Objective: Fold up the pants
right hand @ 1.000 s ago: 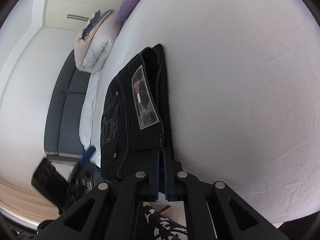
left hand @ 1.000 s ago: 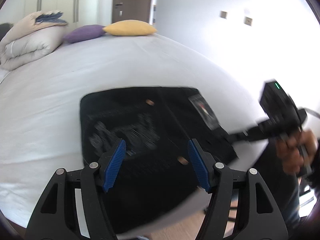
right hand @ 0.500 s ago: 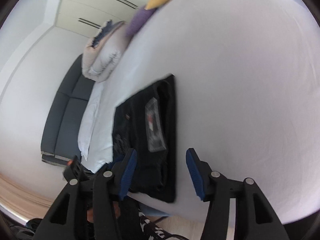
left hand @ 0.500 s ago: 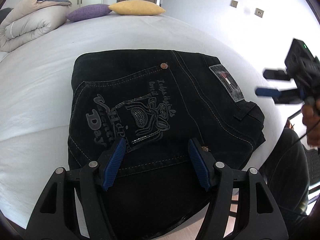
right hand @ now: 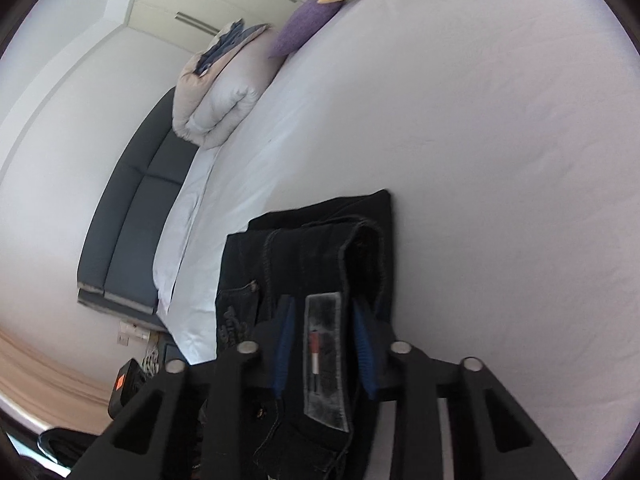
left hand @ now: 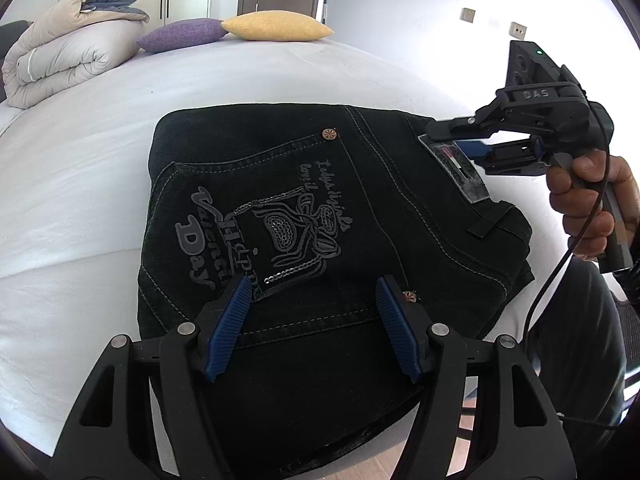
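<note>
The black pants (left hand: 320, 216) lie folded in a compact rectangle on the white bed (left hand: 100, 140), back pocket print up. My left gripper (left hand: 314, 320) is open and empty, hovering over the near edge of the pants. My right gripper (right hand: 324, 344) is open, its blue pads (right hand: 285, 340) on either side of the grey waistband label (right hand: 324, 360). It also shows in the left wrist view (left hand: 460, 140) at the right end of the pants, over the label (left hand: 456, 168). Whether it touches the cloth I cannot tell.
A rolled duvet (left hand: 68, 48), a purple pillow (left hand: 180, 34) and a yellow pillow (left hand: 276, 26) lie at the far end of the bed. A dark sofa (right hand: 132, 216) stands beside the bed. The bed edge and wood floor (left hand: 400, 460) are just below the pants.
My right gripper let go of the waistband, opened, pulled back, then came in again over the label. My left gripper moved closer above the pants and stayed open.
</note>
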A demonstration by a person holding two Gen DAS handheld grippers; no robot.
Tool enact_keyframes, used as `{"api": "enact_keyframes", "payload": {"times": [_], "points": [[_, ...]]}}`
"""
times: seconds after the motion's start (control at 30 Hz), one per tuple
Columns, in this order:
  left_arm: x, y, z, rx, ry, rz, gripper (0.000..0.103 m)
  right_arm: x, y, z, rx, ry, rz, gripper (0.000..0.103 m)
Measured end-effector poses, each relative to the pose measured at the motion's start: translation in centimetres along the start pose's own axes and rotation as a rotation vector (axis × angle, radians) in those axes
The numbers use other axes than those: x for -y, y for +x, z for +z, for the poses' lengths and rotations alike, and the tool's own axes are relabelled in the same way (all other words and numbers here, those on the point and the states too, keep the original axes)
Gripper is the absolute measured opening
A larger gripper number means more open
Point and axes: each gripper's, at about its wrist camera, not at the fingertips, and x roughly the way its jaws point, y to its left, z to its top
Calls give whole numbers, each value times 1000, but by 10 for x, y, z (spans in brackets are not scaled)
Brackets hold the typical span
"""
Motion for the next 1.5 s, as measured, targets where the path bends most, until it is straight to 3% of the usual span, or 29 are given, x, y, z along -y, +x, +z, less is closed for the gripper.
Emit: {"api": "enact_keyframes", "payload": {"times": [0.07,0.27,0.37,0.43,0.7,0.87,1.03,1.17,1.23,1.3,1.37,1.5], "points": [[-1,0,-1,0,-1,-3,64,1,8,2,-26,7,-11,29],[-2,-1,-2,-1,-3,-5,64,24,26,16,-34,138,78,29],[-3,0,-2,0,-6,-8,64,18,27,16,-33,105,70,28],[-3,1,-2,0,-9,-9,64,13,25,16,-32,75,84,9],[-3,2,1,-8,-14,-2,64,-20,19,17,44,-70,-18,8],[2,4,10,-31,-2,21,64,-37,6,22,122,-104,17,7],[4,8,15,-55,3,27,64,-55,1,25,139,-136,64,7],[4,8,8,-80,36,22,64,-23,1,5,121,16,105,8],[8,8,3,-81,71,32,64,0,7,-7,95,94,55,8],[12,7,-1,-75,108,55,64,28,12,-16,93,169,53,11],[10,6,-2,-74,91,51,64,26,9,-18,108,157,73,14],[8,7,-5,-65,83,40,64,18,-8,-20,101,157,79,42]]}}
